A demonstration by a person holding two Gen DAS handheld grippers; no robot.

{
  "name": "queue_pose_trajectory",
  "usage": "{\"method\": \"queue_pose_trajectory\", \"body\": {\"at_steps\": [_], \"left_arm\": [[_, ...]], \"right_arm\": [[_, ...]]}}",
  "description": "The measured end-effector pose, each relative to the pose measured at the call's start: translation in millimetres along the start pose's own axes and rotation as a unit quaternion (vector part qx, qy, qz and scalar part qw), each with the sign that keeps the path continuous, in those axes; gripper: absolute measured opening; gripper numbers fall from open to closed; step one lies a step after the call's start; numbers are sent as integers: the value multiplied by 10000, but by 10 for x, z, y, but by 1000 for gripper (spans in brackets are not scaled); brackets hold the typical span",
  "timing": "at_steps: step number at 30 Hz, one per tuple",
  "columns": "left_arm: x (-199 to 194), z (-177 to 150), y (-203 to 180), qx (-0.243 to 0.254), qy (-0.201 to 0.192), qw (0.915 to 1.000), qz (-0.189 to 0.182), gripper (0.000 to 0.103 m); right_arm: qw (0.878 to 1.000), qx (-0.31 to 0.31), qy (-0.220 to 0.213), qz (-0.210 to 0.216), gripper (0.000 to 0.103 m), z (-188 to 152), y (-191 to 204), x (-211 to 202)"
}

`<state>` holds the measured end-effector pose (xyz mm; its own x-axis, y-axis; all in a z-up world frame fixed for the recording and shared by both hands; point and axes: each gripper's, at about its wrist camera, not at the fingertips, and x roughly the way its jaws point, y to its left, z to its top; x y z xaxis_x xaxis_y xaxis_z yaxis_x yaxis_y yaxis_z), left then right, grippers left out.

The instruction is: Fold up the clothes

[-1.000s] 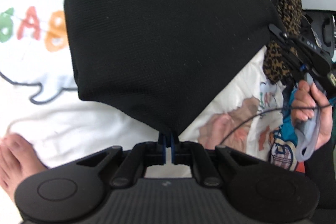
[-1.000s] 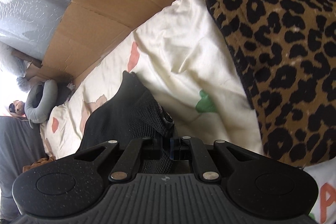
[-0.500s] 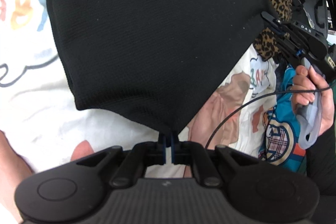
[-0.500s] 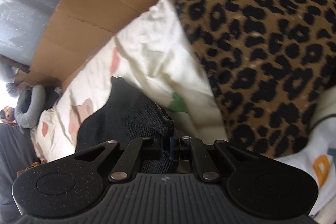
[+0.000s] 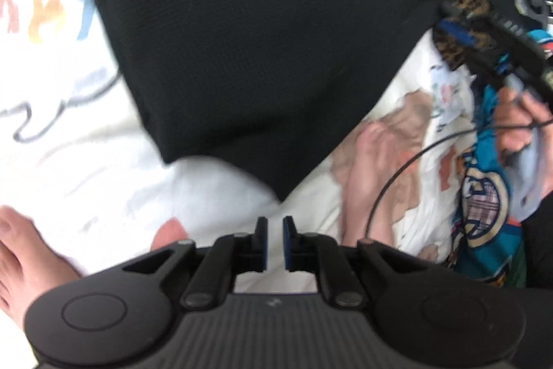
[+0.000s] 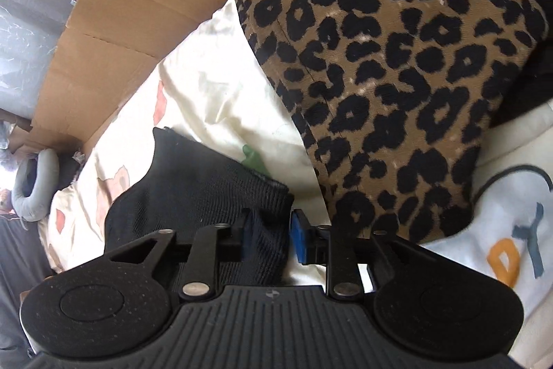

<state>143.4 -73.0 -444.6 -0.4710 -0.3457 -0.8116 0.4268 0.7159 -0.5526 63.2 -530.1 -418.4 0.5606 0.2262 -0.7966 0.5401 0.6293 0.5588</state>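
Where creased, ribbed black knit garment (image 5: 262,33)

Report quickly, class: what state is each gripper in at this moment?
Left gripper: open, just released the black garment.
Right gripper: just been opening, black garment between its fingers, no longer pinched.

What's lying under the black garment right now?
The black garment lies on a white printed sheet; coloured letters and an outline show beside it. Whatever print or other thing lies directly beneath is covered.
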Motion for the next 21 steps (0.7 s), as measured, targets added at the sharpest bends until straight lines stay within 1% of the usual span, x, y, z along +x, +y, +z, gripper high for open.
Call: {"method": "queue_pose_trajectory", "body": {"at_steps": [1,2,4,6,7,8,9,12,14,15,16,17,21], "left_arm": [[-59,42,-57,135,-124,9998,16,17],[-117,85,-125,278,-257,9993,39,17],[-237,185,-213,466,-422,9980,56,17],[-342,282,-280,630,-618,9961,37,22],[-382,337,-309,731,-724,9946,93,27],[-417,396,-334,839,-833,9928,175,30],[-453,455,-360,947,-941,9907,257,30],[-574,621,-372,1049,-1191,9865,392,30],[-658,719,-377,1113,-1370,9831,486,37],[-700,768,-380,1144,-1459,9812,534,38],[-742,818,-382,1176,-1549,9792,581,41],[-777,867,-379,1209,-1612,9776,607,43],[-864,1087,-417,1423,-1835,9695,788,50]], "right_arm": [[10000,22,25,31,35,-27,-12,-16],[9999,54,55,73,38,-59,-25,-24],[9997,118,125,172,38,-128,-46,-30],[9993,166,199,269,39,-195,-53,-27],[9991,180,227,311,39,-220,-53,-24],[9989,194,254,353,39,-246,-53,-22],[9986,209,281,395,39,-271,-54,-19],[9977,248,363,507,39,-342,-51,-9],[9973,251,415,551,40,-376,-38,3],[9971,254,437,574,42,-394,-32,11],[9968,256,460,597,48,-412,-26,19],[9966,255,480,619,50,-432,-22,27],[9957,243,610,653,51,-514,-10,83]]}}
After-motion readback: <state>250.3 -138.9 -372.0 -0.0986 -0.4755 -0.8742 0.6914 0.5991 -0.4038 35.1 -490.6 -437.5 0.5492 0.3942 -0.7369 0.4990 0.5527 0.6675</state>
